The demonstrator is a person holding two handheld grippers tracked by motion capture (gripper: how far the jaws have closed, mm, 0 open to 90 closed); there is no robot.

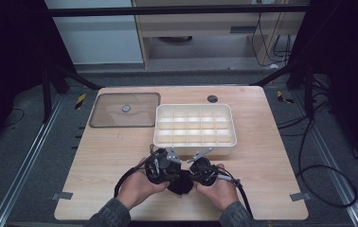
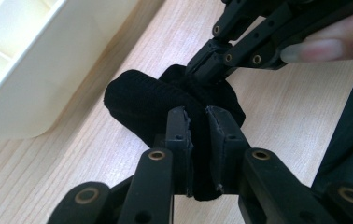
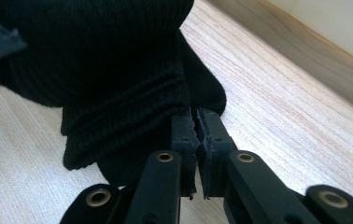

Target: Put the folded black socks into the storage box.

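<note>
Both grippers down at the near middle of the wooden table (image 1: 120,156), just this side of the cream compartment tray (image 1: 164,126). Between them, a black ribbed knit piece (image 1: 179,183), probably a sock, bunched into a soft lump on the tabletop. Left gripper (image 2: 198,116) pinched nearly closed on a thick fold of the fabric, cloth visibly squeezed between the pads. Right gripper (image 3: 197,122) all but shut on a thinner edge of the same cloth, near its ribbed cuff, with barely a sliver of gap between the jaws; seen from the left gripper view, clamped onto the far side of the lump. Clear lid (image 1: 125,109) lying flat, far left of the tray and well apart from the work. Judged risks: thin edge in the right grip likely to slip free under any pull, since so little material sits between the pads. Opposite pulls apt to stretch or unroll the bundle rather than shape it. Loose fabric hanging below could drag on the table and undo a fold. Tray wall close on the far side, so a hasty lift toward a compartment could snag the cloth on the rim or nudge the tray.
</note>
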